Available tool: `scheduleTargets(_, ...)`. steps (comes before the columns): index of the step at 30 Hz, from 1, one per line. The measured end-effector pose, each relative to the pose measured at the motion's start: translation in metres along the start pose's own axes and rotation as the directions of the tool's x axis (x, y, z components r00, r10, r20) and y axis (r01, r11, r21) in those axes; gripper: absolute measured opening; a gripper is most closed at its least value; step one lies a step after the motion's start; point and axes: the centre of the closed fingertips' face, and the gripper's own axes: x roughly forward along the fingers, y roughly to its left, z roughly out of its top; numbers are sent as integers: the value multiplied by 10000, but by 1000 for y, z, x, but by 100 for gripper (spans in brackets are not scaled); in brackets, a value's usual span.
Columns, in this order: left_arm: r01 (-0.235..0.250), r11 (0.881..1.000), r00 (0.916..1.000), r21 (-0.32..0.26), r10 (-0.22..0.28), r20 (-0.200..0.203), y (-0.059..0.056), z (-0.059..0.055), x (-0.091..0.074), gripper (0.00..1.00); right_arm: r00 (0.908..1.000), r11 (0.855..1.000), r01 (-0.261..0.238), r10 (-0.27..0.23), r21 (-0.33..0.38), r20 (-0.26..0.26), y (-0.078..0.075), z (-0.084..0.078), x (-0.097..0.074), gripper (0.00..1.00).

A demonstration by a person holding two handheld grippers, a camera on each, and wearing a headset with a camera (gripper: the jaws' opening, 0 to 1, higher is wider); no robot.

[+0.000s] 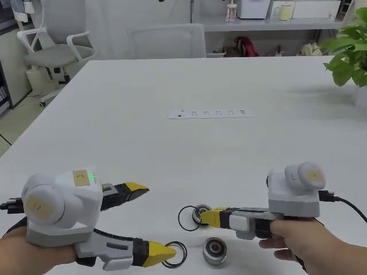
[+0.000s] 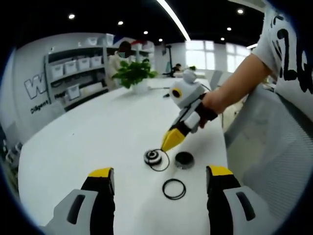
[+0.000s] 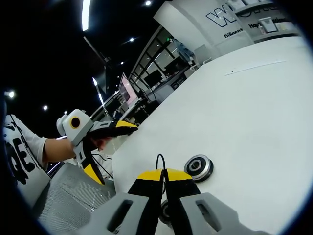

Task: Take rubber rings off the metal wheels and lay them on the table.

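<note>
My right gripper (image 1: 210, 217) is shut on a thin black rubber ring (image 1: 187, 219), which sticks up between the yellow tips (image 3: 162, 175) as a black loop (image 3: 159, 161). One metal wheel (image 1: 202, 211) lies right at those tips. A second wheel (image 1: 214, 250) sits nearer the table edge, a little apart. My left gripper (image 1: 148, 220) is open and holds nothing. A loose ring (image 1: 175, 252) lies flat on the table by its lower tip. In the left gripper view this ring (image 2: 174, 189) lies between the jaws, in front of both wheels (image 2: 153, 156) (image 2: 184, 159).
A white power strip (image 1: 210, 113) lies mid-table on the white table (image 1: 172, 154). A potted plant (image 1: 347, 54) stands at the far right edge. Chairs (image 1: 166, 40) stand behind the table, with shelves beyond.
</note>
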Motion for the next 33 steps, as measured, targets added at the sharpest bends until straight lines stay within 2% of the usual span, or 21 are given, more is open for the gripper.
scheduleTargets(8,-32,10000,9999,0,32,-126,-1,-7,-7,81,9979,9992,-409,410,25,-502,10,-12,6,0)
scheduleTargets(17,-87,10000,9997,-19,87,-229,-1,-13,-11,82,9909,9968,-782,796,172,-1085,21,-26,13,0)
scheduleTargets(33,51,9998,9986,169,-42,-520,-5,-22,-11,80,9826,9965,-817,774,-190,-1686,25,-40,19,0)
